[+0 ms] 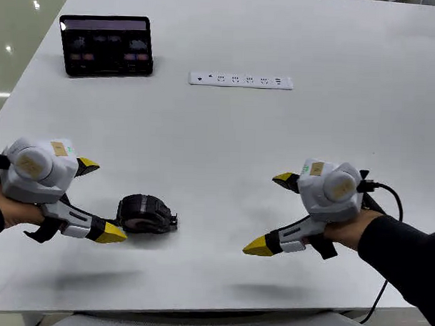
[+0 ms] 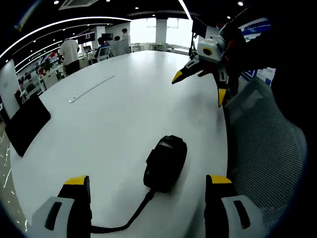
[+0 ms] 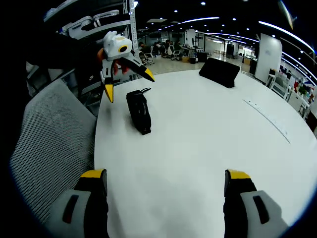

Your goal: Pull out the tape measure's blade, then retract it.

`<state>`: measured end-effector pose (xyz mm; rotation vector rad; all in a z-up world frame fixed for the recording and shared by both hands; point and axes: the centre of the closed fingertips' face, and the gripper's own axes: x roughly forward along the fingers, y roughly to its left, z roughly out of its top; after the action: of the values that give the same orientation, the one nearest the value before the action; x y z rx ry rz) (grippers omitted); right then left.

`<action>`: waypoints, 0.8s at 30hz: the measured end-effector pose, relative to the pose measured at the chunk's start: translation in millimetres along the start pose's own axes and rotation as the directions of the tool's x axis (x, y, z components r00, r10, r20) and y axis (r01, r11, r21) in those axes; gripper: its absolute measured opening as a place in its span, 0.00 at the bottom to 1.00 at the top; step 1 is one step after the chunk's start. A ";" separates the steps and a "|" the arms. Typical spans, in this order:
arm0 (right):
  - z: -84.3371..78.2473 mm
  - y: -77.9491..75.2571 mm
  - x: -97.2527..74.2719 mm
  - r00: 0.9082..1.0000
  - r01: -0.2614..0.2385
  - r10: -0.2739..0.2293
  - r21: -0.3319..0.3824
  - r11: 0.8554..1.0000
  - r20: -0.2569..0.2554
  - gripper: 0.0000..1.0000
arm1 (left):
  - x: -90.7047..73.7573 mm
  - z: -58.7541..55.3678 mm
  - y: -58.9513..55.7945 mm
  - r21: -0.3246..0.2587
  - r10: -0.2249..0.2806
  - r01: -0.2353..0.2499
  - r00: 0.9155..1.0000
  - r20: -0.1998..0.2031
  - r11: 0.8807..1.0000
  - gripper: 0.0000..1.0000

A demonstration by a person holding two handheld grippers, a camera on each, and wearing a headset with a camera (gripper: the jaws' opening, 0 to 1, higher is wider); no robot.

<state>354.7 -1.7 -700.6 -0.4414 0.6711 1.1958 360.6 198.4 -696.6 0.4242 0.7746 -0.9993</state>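
Two grippers hang above the white table (image 1: 225,149), and both stand wide open with nothing held between their yellow-tipped jaws. Your task's thing, the black, rounded tape measure (image 1: 146,213), lies flat on the table and makes the handiest marker for everything else. Your left gripper (image 1: 102,199) sits just beside the tape measure, on its left as you look down from the head view, with one yellow tip close to the case; whether that tip touches it, you cannot tell from here. In the left gripper view the tape measure lies a little ahead of the jaws and between their lines, and a thin black cord (image 2: 124,218) trails from its near end toward one jaw. Your right gripper (image 1: 267,212) is well apart from the tape measure, off to its right, with its jaws pointing back toward it. Beyond the tape measure, farther across the table and somewhat to the right, lies a long white power strip (image 1: 240,80). Beyond the tape measure and to the left, a black tablet (image 1: 107,45) stands propped with its screen lit. A grey mesh chair back (image 2: 267,148) rises on your side of the tape measure, past the table's edge.
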 end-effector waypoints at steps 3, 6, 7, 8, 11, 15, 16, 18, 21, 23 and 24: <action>11.3 3.4 13.2 1.000 -0.025 0.025 -0.017 1.000 -0.001 0.91 | 9.1 -8.5 -0.9 0.102 -0.018 0.026 0.997 -0.078 0.994 0.82; 24.5 5.9 26.8 0.999 -0.048 0.048 -0.043 0.998 0.007 0.91 | 16.2 -1.6 -2.0 0.114 -0.032 0.041 0.997 -0.077 0.993 0.80; 29.2 6.4 32.8 0.998 -0.057 0.057 -0.053 0.997 0.007 0.91 | 18.2 1.6 -2.6 0.120 -0.041 0.051 0.996 -0.082 0.992 0.77; 31.5 6.2 36.4 0.998 -0.061 0.061 -0.062 0.996 0.005 0.90 | 19.2 2.9 -3.5 0.123 -0.051 0.061 0.995 -0.088 0.991 0.74; 38.2 6.4 49.1 0.997 -0.080 0.079 -0.096 0.992 -0.011 0.88 | 25.0 6.2 -8.0 0.157 -0.077 0.093 0.991 -0.108 0.983 0.69; 47.7 10.8 64.7 0.994 -0.111 0.109 -0.129 0.985 -0.019 0.79 | 30.3 3.0 -17.2 0.198 -0.124 0.159 0.976 -0.178 0.967 0.45; 49.0 12.0 67.8 0.993 -0.118 0.116 -0.130 0.985 -0.022 0.78 | 31.8 2.7 -18.4 0.204 -0.128 0.166 0.974 -0.186 0.965 0.42; 51.6 15.4 76.4 0.991 -0.133 0.131 -0.139 0.981 -0.025 0.75 | 36.4 0.9 -19.0 0.218 -0.129 0.175 0.970 -0.208 0.960 0.41; 52.2 22.6 85.8 0.988 -0.153 0.149 -0.152 0.976 -0.039 0.69 | 40.4 1.6 -20.8 0.225 -0.131 0.180 0.968 -0.214 0.958 0.41; 47.9 27.0 91.3 0.986 -0.166 0.158 -0.184 0.969 -0.059 0.64 | 40.4 -3.1 -29.2 0.218 -0.170 0.223 0.956 -0.238 0.950 0.34; 45.5 27.9 93.6 0.985 -0.167 0.157 -0.194 0.967 -0.070 0.61 | 41.0 -2.2 -27.4 0.259 -0.152 0.213 0.960 -0.234 0.942 0.34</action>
<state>359.0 101.8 -730.4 -0.5969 0.6456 1.4176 348.8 162.2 -728.0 0.7245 0.8767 -1.2611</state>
